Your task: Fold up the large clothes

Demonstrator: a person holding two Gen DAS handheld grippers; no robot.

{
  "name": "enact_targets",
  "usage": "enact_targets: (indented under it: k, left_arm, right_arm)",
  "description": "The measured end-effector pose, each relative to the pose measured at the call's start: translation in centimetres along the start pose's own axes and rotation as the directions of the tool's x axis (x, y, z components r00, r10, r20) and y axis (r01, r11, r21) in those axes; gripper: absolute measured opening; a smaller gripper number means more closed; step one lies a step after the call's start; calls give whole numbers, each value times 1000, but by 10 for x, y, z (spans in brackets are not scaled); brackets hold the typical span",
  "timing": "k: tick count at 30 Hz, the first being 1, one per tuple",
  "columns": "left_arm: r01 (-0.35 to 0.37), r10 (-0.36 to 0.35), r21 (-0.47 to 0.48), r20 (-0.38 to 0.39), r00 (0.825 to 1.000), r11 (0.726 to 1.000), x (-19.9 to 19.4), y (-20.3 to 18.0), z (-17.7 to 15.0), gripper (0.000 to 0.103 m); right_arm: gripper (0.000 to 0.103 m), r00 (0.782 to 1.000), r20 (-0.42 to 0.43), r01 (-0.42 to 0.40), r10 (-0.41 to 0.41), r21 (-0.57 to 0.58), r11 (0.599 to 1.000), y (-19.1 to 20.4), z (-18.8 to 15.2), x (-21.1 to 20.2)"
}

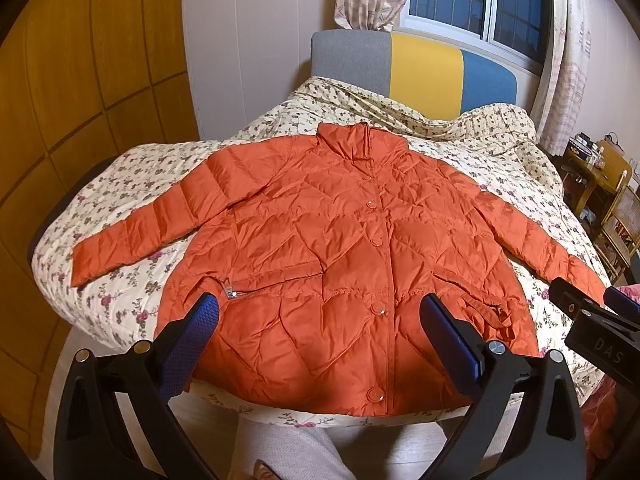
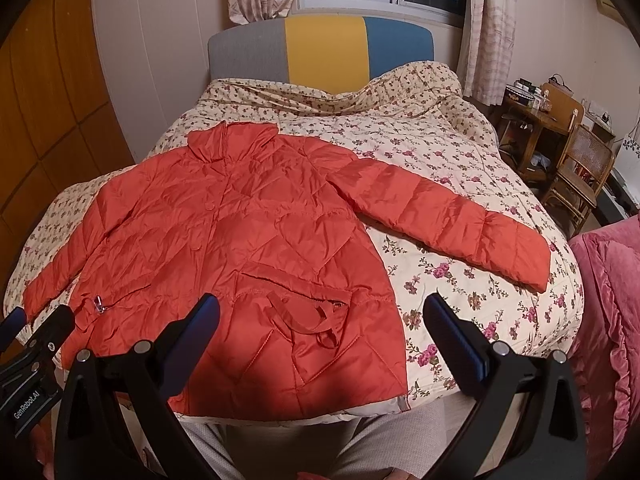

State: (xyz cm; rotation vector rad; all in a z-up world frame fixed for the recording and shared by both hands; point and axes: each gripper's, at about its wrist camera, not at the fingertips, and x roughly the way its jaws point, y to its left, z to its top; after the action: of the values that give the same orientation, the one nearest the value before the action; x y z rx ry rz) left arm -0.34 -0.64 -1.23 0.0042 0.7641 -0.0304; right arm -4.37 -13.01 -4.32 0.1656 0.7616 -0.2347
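Orange puffer jacket spread flat and buttoned, front up, on the floral quilt, both sleeves splayed outward, hem just ahead of the claws. Left gripper spread wide, gripping nothing, hovering above the hem with fingers either side of the button line. Right gripper equally wide, empty, above the jacket's hem corner. Beyond the collar, grey, yellow and blue headboard; far right, pink blanket
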Motion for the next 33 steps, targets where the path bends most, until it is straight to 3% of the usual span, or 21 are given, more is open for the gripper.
enact_targets:
  k: [22, 26, 30, 33]
  left_arm:
    - [4, -5, -5, -59, 998, 1000, 26, 4, 1, 100]
    - [22, -23, -8, -96, 995, 1000, 42, 8, 2, 100]
    - [68, -74, -61, -102, 992, 996, 66, 21, 2, 100]
    - [54, -61, -90, -81, 995, 994, 84, 32, 2, 100]
  right_arm:
    - [101, 998, -55, 36, -35, 26, 999, -10, 6, 33]
    - [101, 998, -64, -16, 20, 68, 998, -24, 9, 55]
    - [101, 977, -35, -205, 211, 119, 971, -44, 9, 88]
    - [101, 983, -88, -146, 158, 135, 980, -55, 11, 118]
